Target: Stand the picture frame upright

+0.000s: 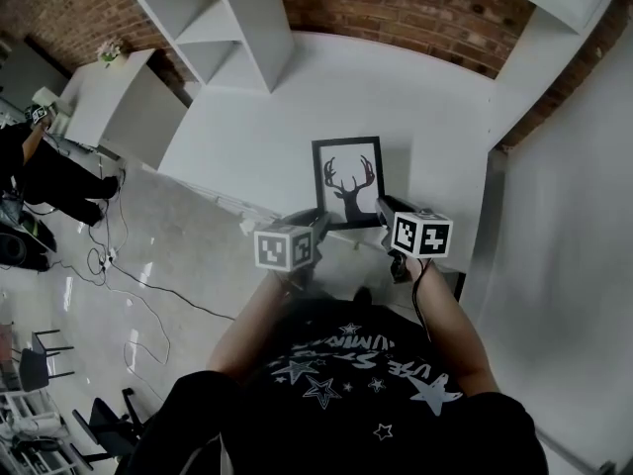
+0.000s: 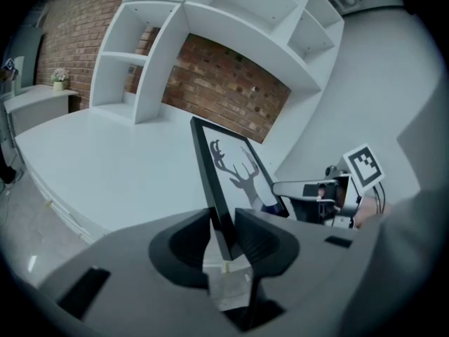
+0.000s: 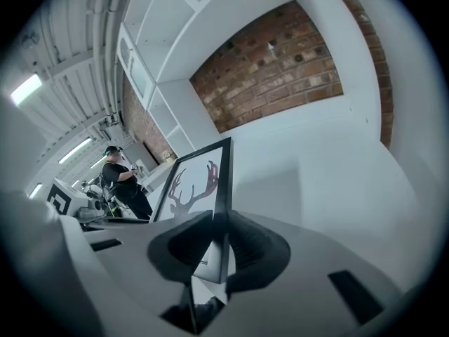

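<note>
Both grippers are clamped on the picture frame, a black frame with a dark antlered stag's head on white. It sits over the near edge of the white desk, toward the near right corner, with its face turned to the person holding it. It is raised at a slant rather than lying flat. I cannot tell whether its bottom edge touches the desk.

The left gripper has its two dark jaws pressed on the frame's left side bar, close to the lower corner. In the left gripper view the bar runs up and away from between them. The right gripper pinches the right side bar in the same way, low down, one jaw on the picture side and one on the back. The two marker cubes stand just apart on either side of the frame's lower edge.

At the desk's far left corner stands a white shelf unit, and a brick wall runs along the far edge. Well off to the left, on the shiny floor, a person in black stands by a tangle of cables.
</note>
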Demonstrator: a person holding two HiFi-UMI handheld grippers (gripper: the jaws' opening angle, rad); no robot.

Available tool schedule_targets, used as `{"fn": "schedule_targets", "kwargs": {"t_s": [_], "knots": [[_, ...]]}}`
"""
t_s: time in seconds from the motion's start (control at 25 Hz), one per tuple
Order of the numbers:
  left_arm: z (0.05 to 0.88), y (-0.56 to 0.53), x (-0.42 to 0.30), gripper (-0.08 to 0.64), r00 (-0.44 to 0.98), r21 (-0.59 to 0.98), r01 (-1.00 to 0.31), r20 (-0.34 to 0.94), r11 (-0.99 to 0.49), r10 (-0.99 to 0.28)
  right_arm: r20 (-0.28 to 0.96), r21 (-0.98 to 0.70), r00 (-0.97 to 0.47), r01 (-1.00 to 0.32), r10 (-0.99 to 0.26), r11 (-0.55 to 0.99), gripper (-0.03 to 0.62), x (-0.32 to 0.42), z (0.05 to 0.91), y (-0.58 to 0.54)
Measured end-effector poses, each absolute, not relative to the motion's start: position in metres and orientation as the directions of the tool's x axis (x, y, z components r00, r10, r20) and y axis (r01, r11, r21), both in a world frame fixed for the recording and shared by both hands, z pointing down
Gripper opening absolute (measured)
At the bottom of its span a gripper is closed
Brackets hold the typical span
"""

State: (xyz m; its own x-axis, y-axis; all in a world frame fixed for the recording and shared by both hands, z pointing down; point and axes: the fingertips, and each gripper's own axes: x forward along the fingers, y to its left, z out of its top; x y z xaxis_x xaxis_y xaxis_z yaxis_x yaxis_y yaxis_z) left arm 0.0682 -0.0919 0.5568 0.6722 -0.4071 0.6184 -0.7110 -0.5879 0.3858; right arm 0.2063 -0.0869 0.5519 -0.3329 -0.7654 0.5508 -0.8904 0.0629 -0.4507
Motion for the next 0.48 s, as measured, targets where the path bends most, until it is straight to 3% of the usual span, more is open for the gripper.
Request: {"fn": "schedule_targets", "kwargs": {"t_s": [0.48], "knots": [[0.536,-0.127,0.052,0.118,0.629,0.346,-0.763,0.593,-0.545,-0.504,0.477,-0.425,-0.395,-0.885,-0.785,0.187,0.078,0.188,0.523,-0.127]]}}
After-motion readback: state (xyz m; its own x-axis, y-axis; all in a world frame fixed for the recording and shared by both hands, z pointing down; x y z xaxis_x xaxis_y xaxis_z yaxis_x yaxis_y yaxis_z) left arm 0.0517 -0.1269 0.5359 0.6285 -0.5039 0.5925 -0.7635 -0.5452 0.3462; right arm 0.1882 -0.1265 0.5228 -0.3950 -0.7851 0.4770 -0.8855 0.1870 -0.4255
